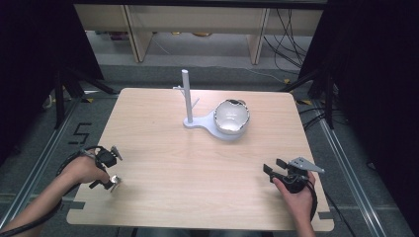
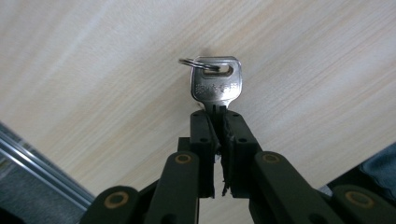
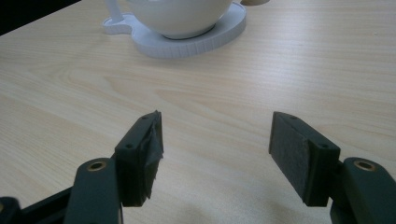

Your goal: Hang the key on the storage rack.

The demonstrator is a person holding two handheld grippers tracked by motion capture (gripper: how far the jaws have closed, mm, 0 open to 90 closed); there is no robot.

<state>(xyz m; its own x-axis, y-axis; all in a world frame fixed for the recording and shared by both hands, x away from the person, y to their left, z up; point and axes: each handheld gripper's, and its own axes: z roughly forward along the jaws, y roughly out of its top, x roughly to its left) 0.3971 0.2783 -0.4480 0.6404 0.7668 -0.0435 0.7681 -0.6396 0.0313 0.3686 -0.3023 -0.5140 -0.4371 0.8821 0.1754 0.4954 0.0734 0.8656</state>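
Silver key (image 2: 215, 84) clamped by left gripper (image 2: 218, 112) (right gripper (image 3: 217, 140) gaping, idle); next, carry toward white stand (image 1: 190, 106).

A "5" (image 1: 82, 133) is marked on the floor left of the table; the key's (image 2: 216, 86) stamped characters are illegible.
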